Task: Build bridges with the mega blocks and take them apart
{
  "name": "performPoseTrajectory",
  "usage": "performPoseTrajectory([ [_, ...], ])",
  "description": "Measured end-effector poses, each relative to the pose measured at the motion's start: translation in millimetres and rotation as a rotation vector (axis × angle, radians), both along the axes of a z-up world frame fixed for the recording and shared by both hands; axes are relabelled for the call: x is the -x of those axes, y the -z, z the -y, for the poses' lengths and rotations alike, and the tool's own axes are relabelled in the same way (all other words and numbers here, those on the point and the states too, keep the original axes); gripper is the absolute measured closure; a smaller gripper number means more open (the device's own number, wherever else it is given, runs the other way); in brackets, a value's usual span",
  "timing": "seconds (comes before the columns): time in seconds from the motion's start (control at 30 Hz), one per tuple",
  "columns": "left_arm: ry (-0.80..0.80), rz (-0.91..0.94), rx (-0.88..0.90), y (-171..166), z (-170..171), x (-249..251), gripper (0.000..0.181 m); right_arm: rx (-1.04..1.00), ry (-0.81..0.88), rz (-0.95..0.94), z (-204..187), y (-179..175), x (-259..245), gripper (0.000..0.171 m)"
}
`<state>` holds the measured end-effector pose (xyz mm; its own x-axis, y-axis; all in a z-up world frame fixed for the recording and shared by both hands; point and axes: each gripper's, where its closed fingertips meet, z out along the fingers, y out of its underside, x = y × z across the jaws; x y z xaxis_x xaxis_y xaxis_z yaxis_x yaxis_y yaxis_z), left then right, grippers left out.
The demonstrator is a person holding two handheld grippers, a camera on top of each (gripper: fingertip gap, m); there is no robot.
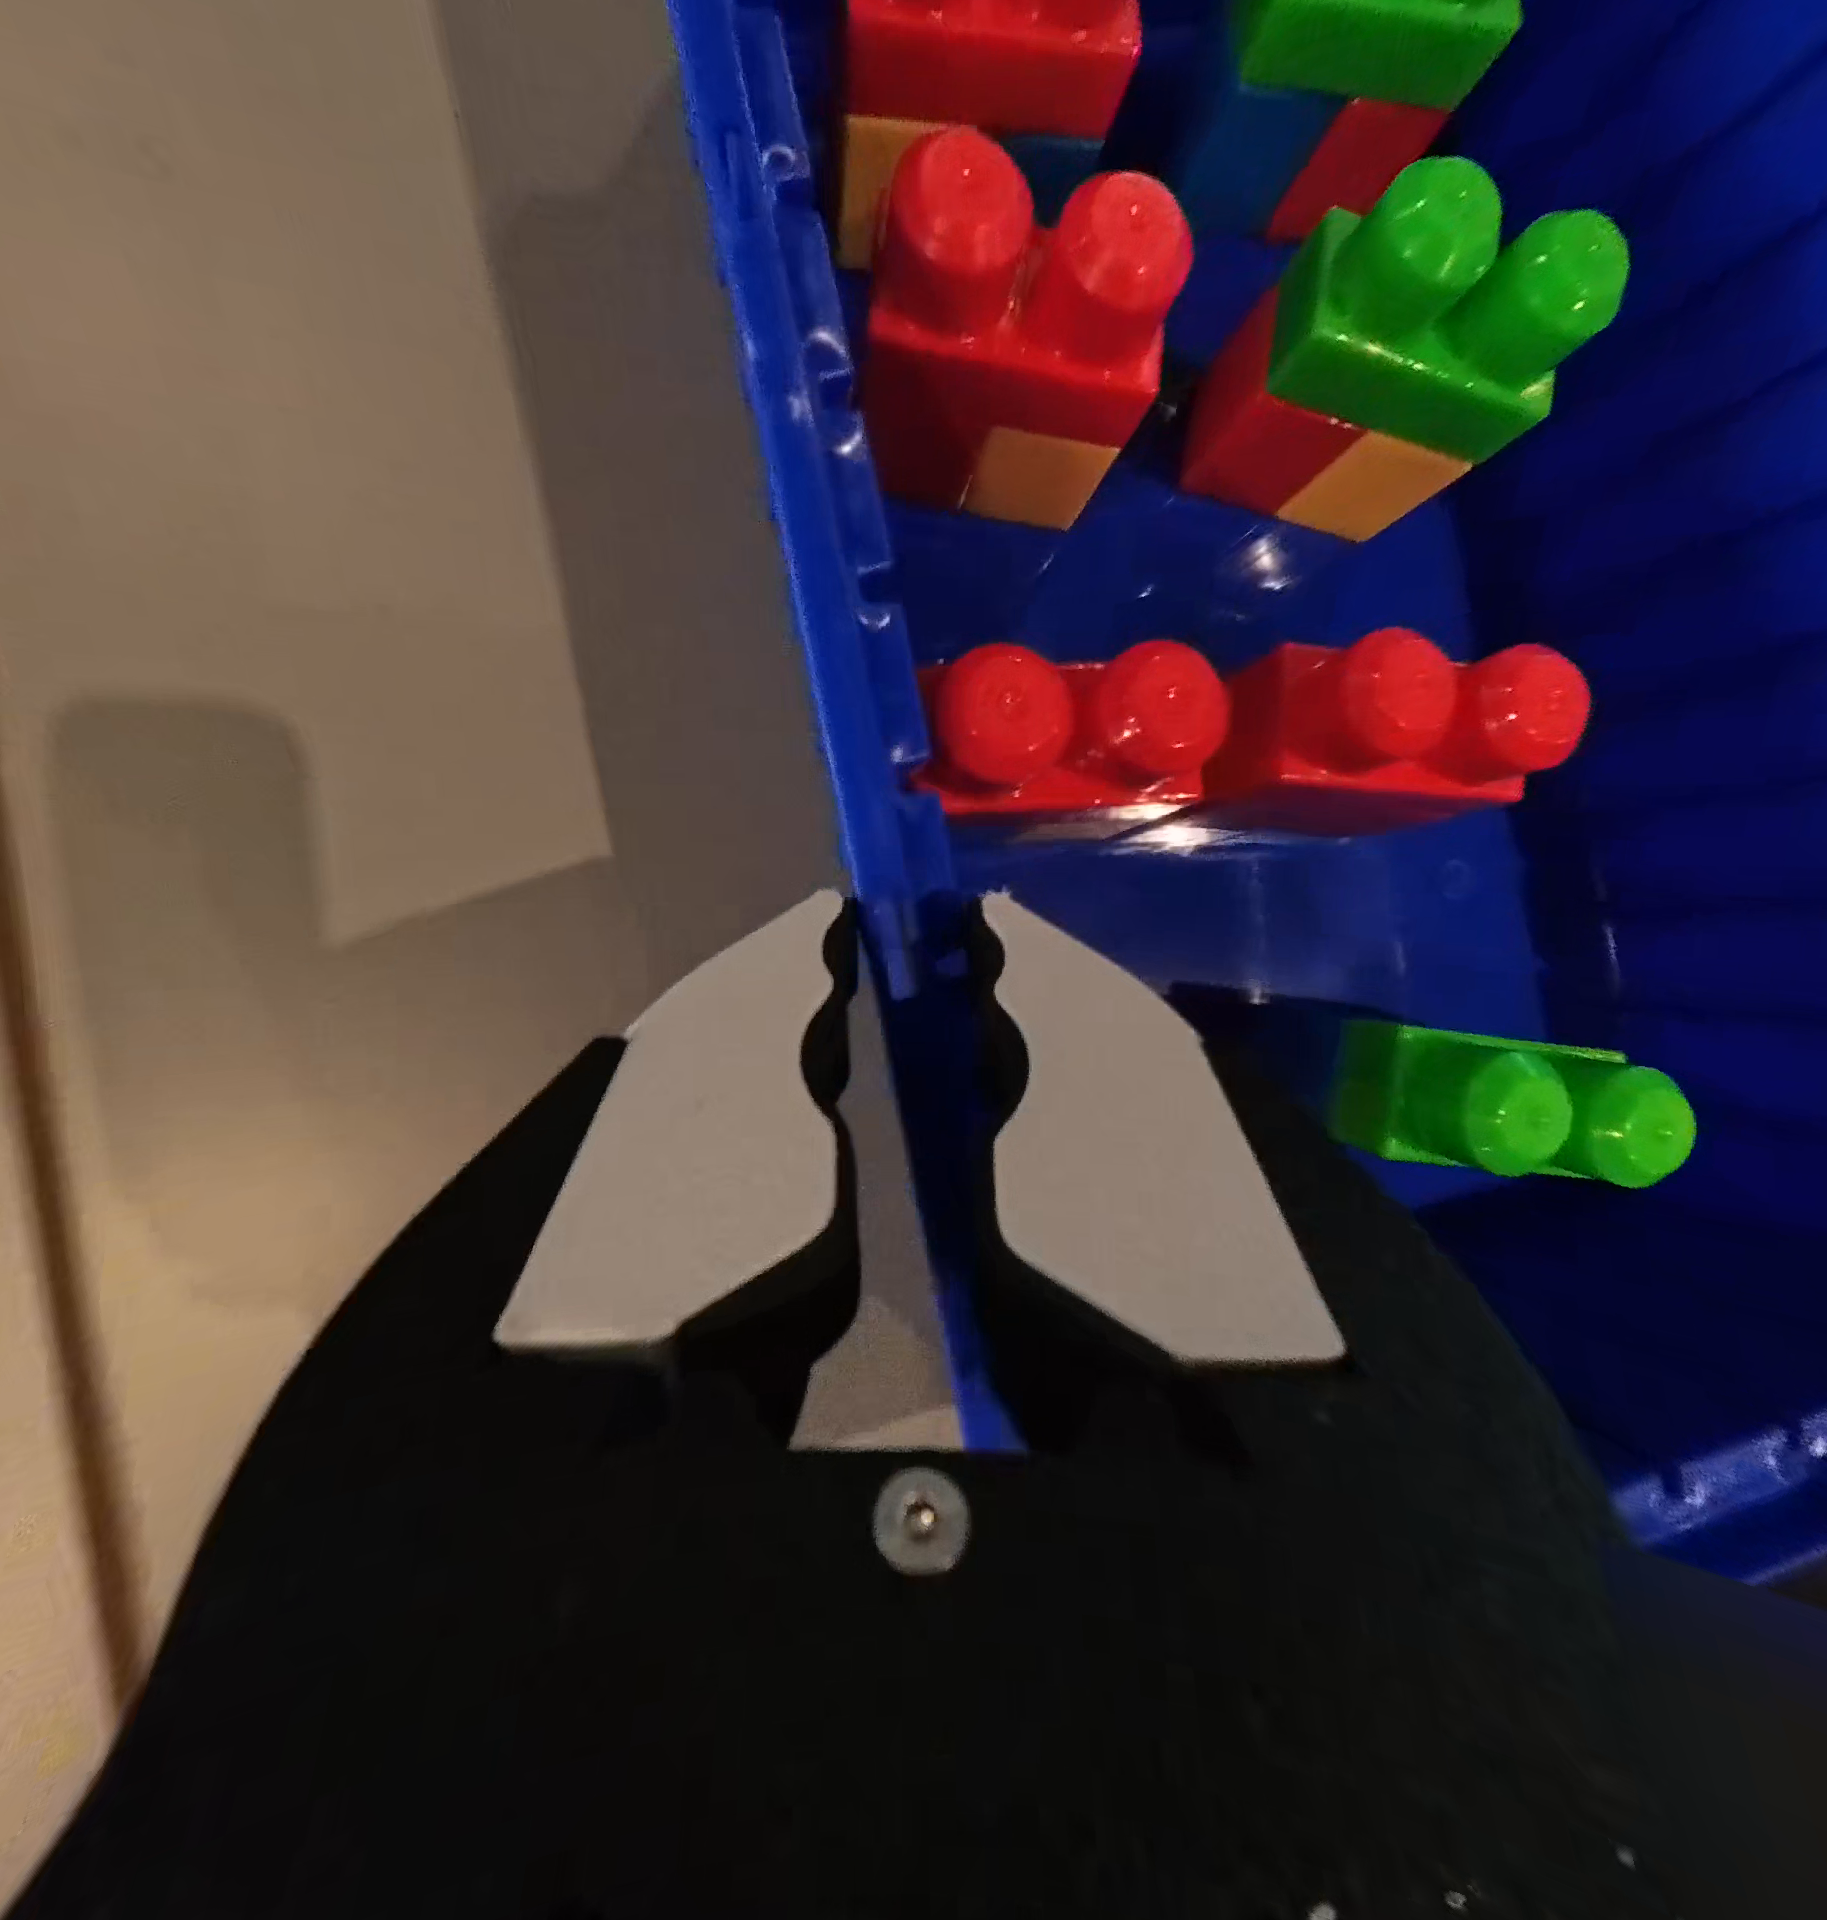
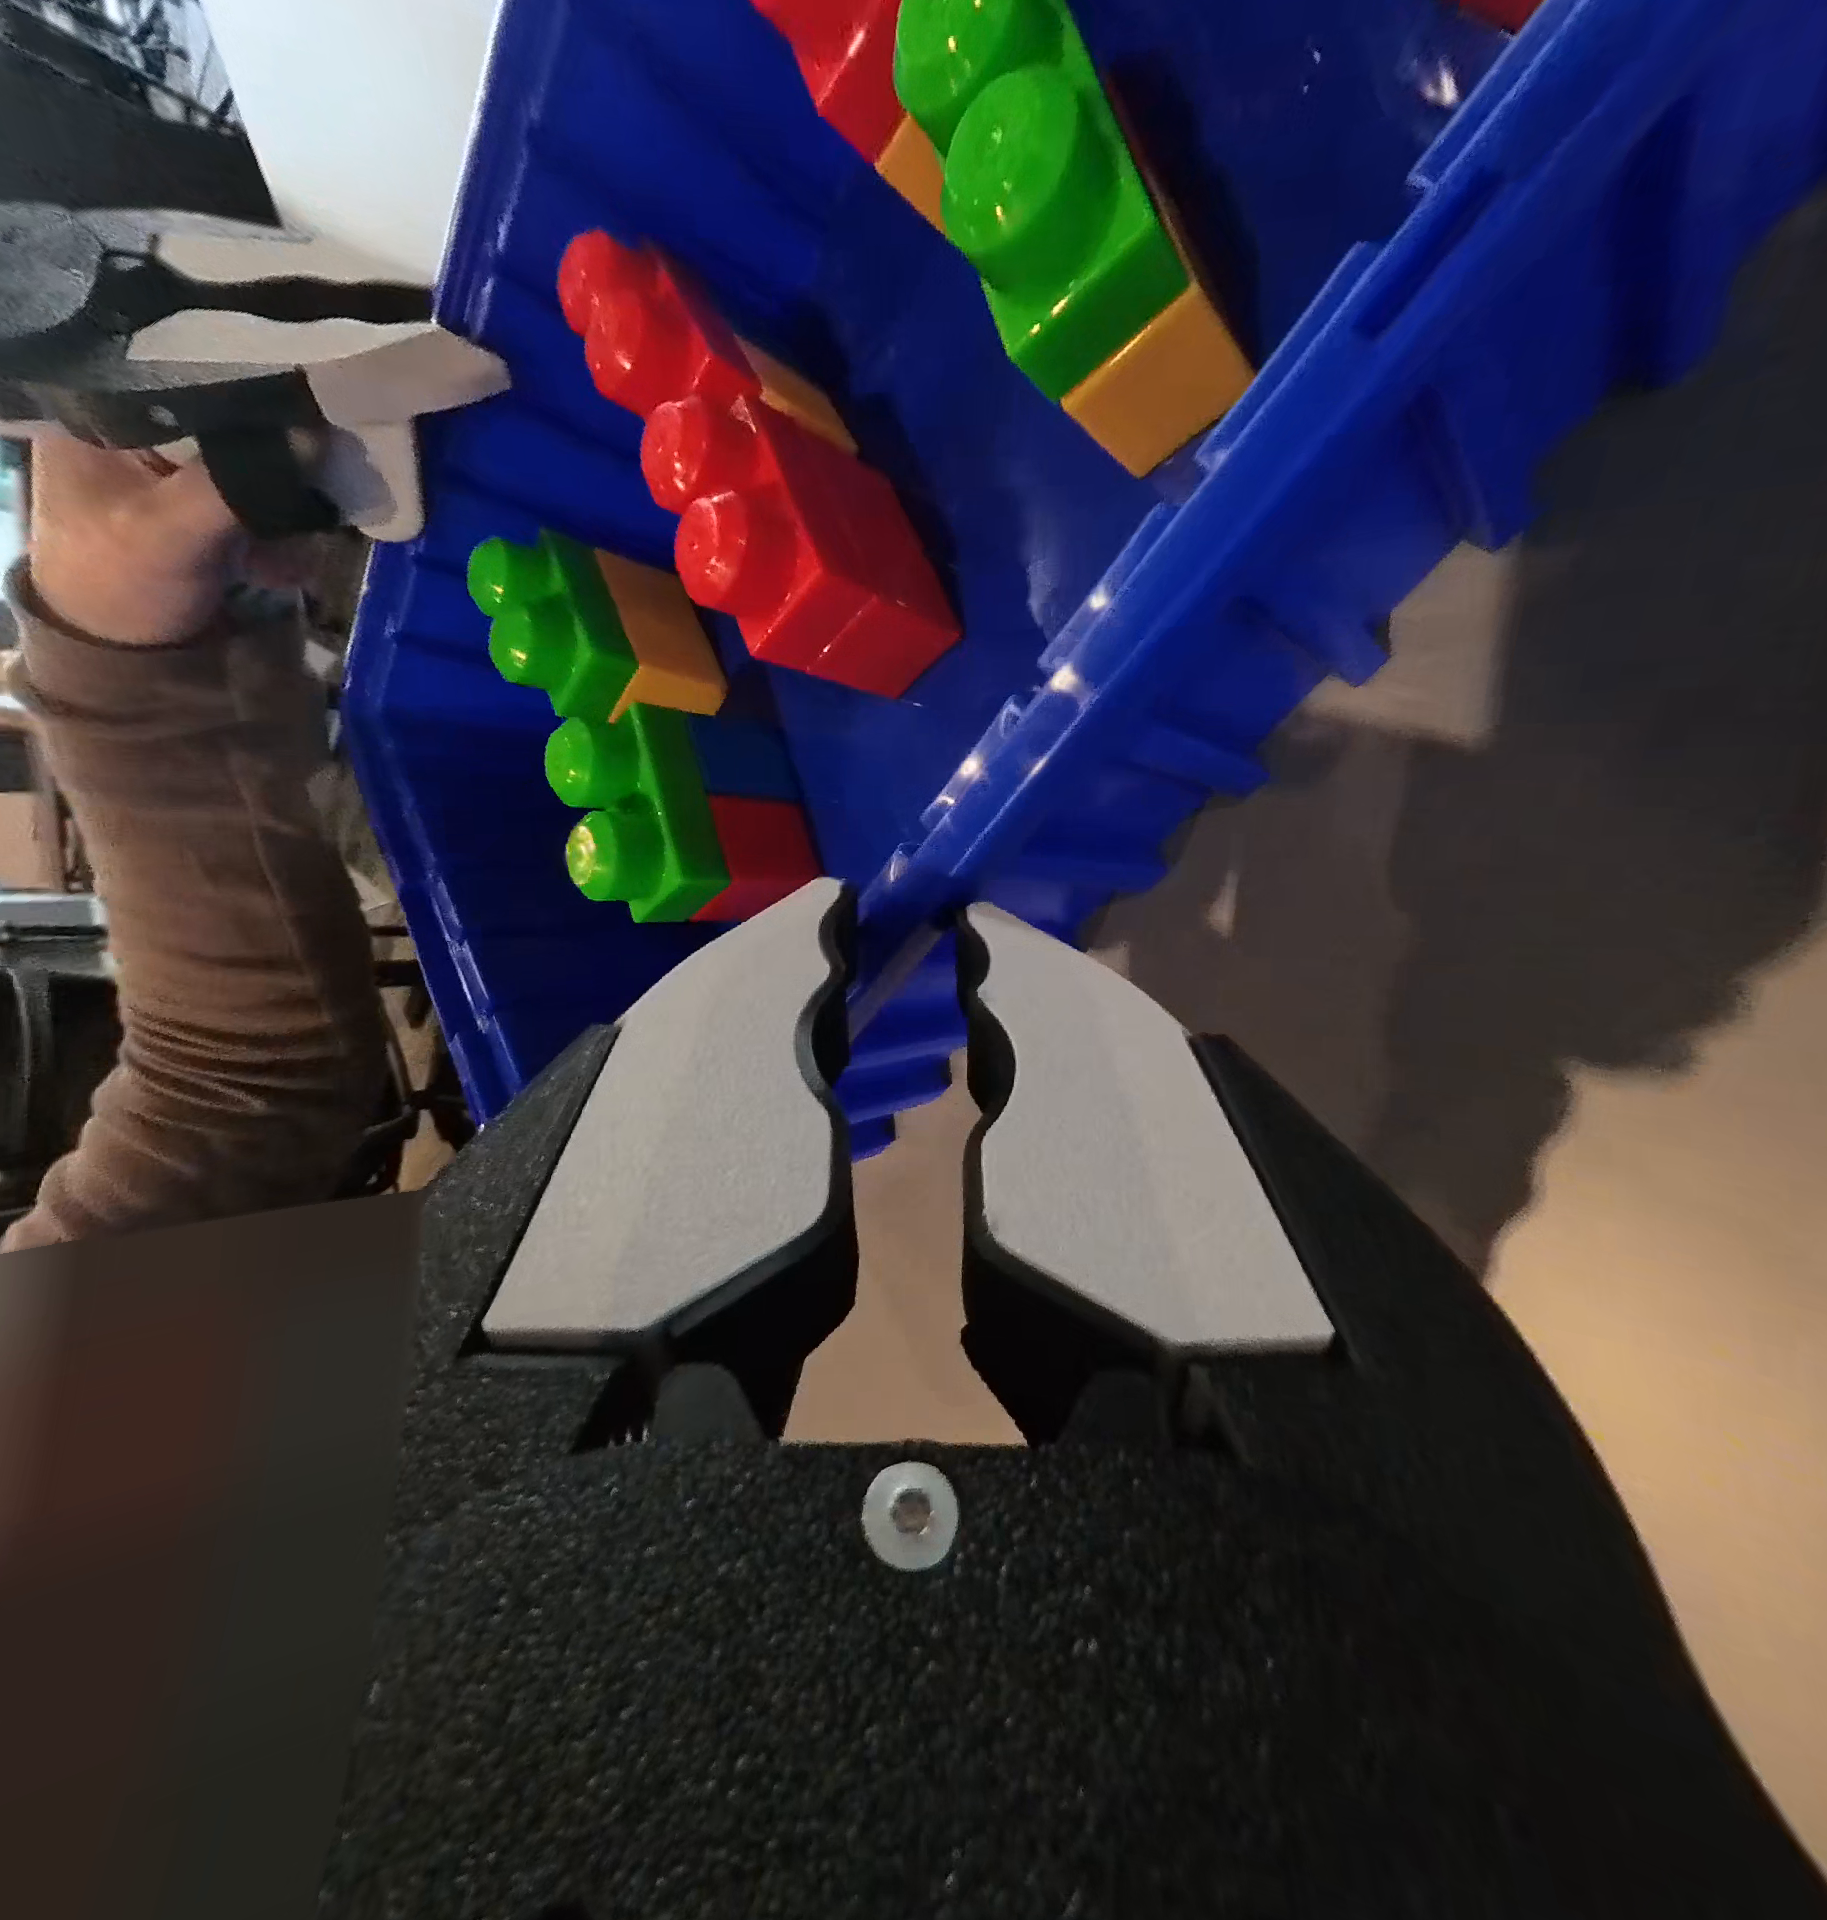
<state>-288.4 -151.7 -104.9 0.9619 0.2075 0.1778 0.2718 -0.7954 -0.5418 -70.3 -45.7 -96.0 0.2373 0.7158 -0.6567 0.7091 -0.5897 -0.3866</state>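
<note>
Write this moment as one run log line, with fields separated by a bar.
left claw: shut on blue bin rim | right claw: shut on opposite rim | bin: tilted, held by both | blocks: inside, red, green, orange

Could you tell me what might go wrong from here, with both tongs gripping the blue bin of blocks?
Both the left tongs and the right tongs pinch only the thin rim of the blue bin, so it could slip or twist free. The bin appears tilted, and the loose-looking green block and red blocks might slide or spill out. Uneven pulling could flex the rim.
</note>
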Motion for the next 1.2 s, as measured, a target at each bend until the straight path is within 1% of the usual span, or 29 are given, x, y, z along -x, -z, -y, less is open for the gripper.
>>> performPoseTrajectory([
  [0.03, -0.018, -0.002, 0.002, 0.0, 4.7, 13.7, 0.162, 0.005, -0.009, -0.007, 4.1, -0.1, 13.7, 0.153],
  [0.23, -0.139, -0.011, 0.008, -0.1, 22.5, 79.7, 0.162, 0.041, -0.049, -0.051, 26.1, -0.7, 74.2, 0.153],
  [0.4, -0.218, -0.050, -0.018, -0.9, 24.2, 105.8, 0.162, 0.095, -0.038, -0.107, 30.4, -2.7, 94.8, 0.151],
  [0.43, -0.224, -0.051, -0.033, -1.9, 24.1, 107.0, 0.162, 0.115, -0.045, -0.154, 31.7, -6.9, 94.9, 0.142],
  [0.47, -0.239, -0.049, -0.060, -4.9, 24.7, 108.0, 0.161, 0.146, -0.028, -0.235, 31.0, -16.4, 94.4, 0.122],
  [0.5, -0.259, -0.048, -0.109, -11.5, 25.4, 108.9, 0.156, 0.174, 0.003, -0.337, 27.3, -29.8, 91.1, 0.106],
  [0.53, -0.277, -0.044, -0.185, -22.2, 25.7, 108.3, 0.151, 0.187, 0.033, -0.465, 21.3, -46.5, 84.8, 0.102],
  [0.6, -0.294, -0.011, -0.411, -56.0, 26.3, 96.8, 0.148, 0.127, 0.112, -0.701, 3.2, -71.6, 59.8, 0.103],
  [0.67, -0.276, 0.013, -0.669, -99.2, 31.2, 71.9, 0.135, -0.017, 0.198, -0.843, -15.9, -79.2, 25.4, 0.106],
  [0.7, -0.260, -0.003, -0.758, -116.2, 35.4, 57.0, 0.131, -0.104, 0.239, -0.879, -24.1, -77.2, 8.2, 0.106],
  [0.73, -0.240, -0.034, -0.816, -128.1, 38.1, 40.8, 0.130, -0.188, 0.277, -0.896, -31.4, -73.2, -8.3, 0.106],
  [0.8, -0.163, -0.096, -0.862, -139.9, 34.6, 0.1, 0.127, -0.329, 0.338, -0.896, -42.8, -62.8, -38.7, 0.104],
  [0.87, -0.068, -0.135, -0.863, -142.6, 22.2, -48.7, 0.115, -0.455, 0.388, -0.885, -51.9, -53.2, -66.0, 0.104],
  [1.0, 0.122, -0.157, -0.890, -140.3, -15.0, -160.1, 0.098, -0.665, 0.456, -0.864, -64.1, -32.6, -109.9, 0.104],
  [1.03, 0.165, -0.147, -0.907, -137.9, -26.2, -189.1, 0.097, -0.705, 0.477, -0.870, -67.0, -29.5, -118.1, 0.103],
  [1.07, 0.207, -0.139, -0.928, -134.1, -38.3, -217.5, 0.094, -0.720, 0.491, -0.904, -69.0, -32.3, -123.8, 0.100],
  [1.13, 0.271, -0.168, -0.953, -119.6, -66.1, -263.7, 0.088, -0.654, 0.471, -1.028, -66.5, -49.6, -131.0, 0.101],
  [1.2, 0.286, -0.245, -0.960, -101.8, -97.3, -289.4, 0.080, -0.650, 0.497, -1.038, -77.0, -52.3, -139.1, 0.100],
])
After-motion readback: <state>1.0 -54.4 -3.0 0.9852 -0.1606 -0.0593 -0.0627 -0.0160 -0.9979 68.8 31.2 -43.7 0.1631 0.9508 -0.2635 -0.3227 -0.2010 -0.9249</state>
